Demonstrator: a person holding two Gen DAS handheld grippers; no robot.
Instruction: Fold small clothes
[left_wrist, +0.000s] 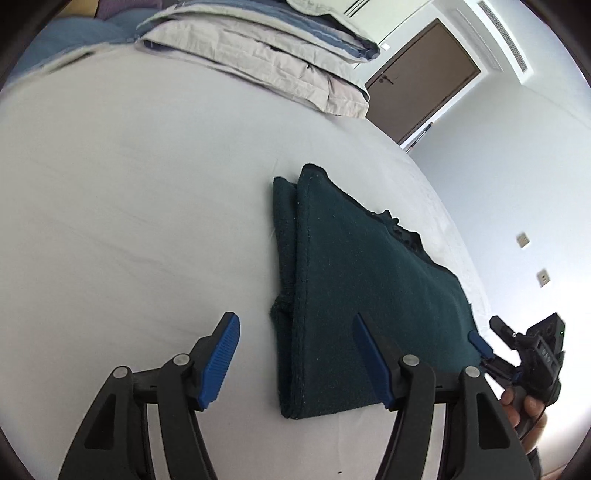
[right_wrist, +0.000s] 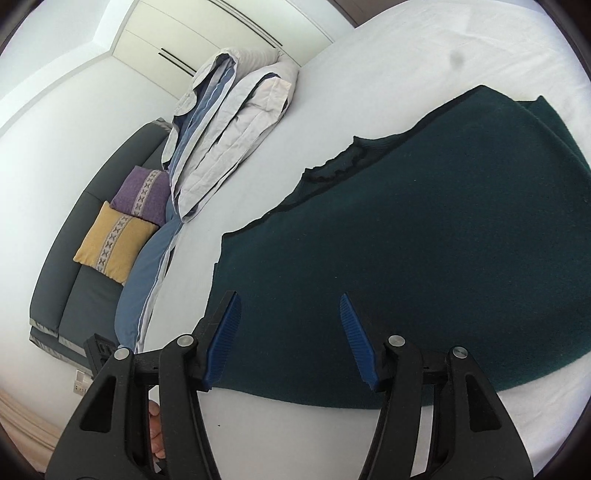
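Both grippers' fingers (left_wrist: 221, 354) released above green garment (left_wrist: 369, 280) on white bed (left_wrist: 129, 203), near door (left_wrist: 421, 85).

The right hand-held gripper (right_wrist: 290, 332) hangs over a dark green folded garment (right_wrist: 424, 240) lying flat on the white bed (right_wrist: 332, 92), its blue pads (right_wrist: 223, 339) apart with nothing between them. A folded grey-blue duvet (right_wrist: 229, 122) lies further up the bed; purple (right_wrist: 142, 195) and yellow cushions (right_wrist: 110, 243) rest on a dark sofa (right_wrist: 74, 266).

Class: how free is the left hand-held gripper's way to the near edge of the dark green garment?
Probably free: the left hand-held gripper is open just above the dark green garment, nothing between them. The right hand-held gripper hovers at the opposite side.
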